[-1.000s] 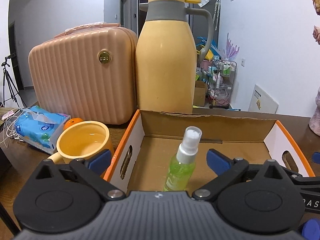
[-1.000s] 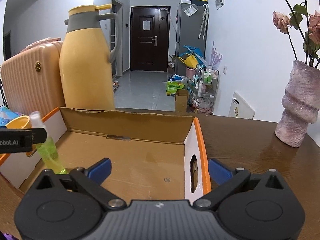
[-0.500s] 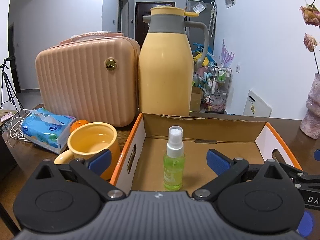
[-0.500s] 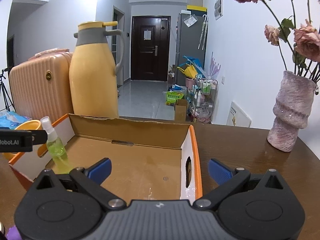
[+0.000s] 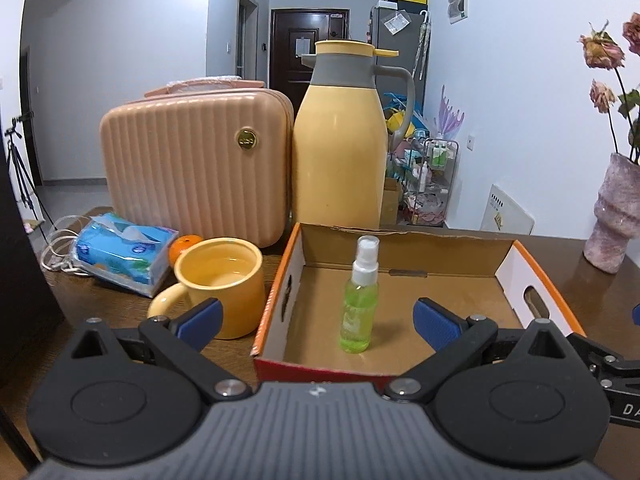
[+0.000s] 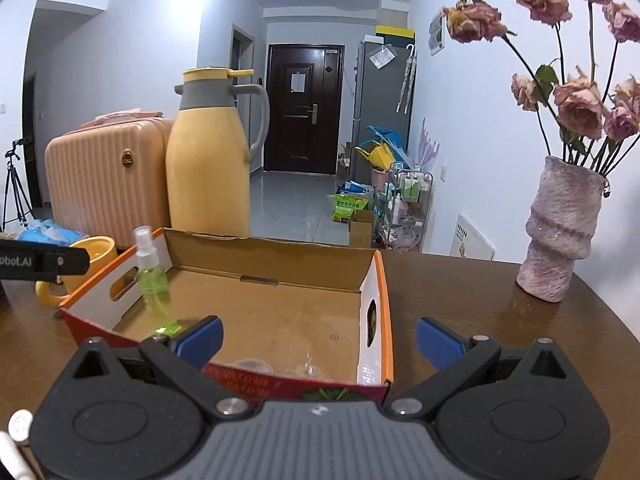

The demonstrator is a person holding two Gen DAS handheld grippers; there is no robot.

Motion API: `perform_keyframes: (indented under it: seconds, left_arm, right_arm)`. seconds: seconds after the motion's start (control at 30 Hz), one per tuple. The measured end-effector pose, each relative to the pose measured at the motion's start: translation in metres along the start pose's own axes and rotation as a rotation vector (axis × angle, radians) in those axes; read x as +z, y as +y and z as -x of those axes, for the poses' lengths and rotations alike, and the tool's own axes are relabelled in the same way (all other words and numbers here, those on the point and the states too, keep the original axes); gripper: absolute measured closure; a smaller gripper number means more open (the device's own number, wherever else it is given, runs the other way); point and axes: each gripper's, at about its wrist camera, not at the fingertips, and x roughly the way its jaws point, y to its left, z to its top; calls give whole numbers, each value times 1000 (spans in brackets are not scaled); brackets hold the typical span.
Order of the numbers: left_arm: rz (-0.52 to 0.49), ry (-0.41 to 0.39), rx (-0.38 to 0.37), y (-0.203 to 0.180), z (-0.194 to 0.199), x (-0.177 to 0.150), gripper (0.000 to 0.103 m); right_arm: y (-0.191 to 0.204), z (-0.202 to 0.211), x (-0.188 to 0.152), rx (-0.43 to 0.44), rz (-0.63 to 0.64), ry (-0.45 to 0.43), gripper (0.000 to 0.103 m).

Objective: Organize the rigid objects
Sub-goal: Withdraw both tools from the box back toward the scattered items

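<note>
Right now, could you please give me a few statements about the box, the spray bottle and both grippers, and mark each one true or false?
1. The green spray bottle stands upright inside the cardboard box. True.
2. The left gripper is shut on the bottle. False: its jaws are spread wide and the bottle stands free between and beyond them.
3. The yellow mug sits inside the box. False: it stands on the table outside the box's left wall.
4. The right gripper is open and holds nothing. True.
5. The yellow thermos jug lies on its side. False: it stands upright behind the box, beside the pink case.
</note>
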Motion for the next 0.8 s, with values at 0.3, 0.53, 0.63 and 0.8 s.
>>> perform_keyframes:
  seconds: [0.3,0.53,0.63,0.8]
  left_arm:
    - [-22,18,3,10,37,-16,0]
    - [-38,31,-1,21,65,-33,0]
    - [-43,36,-3,26,76,-41,0]
    - [-44,47,-8,36,92,-51,0]
  right_arm:
    - [8,36,-14,5,16,16,0]
    - [15,64,-30,13,20,29,0]
    - [17,76,-37,16,21,35,0]
    - [23,96,-49,19,28,44,0]
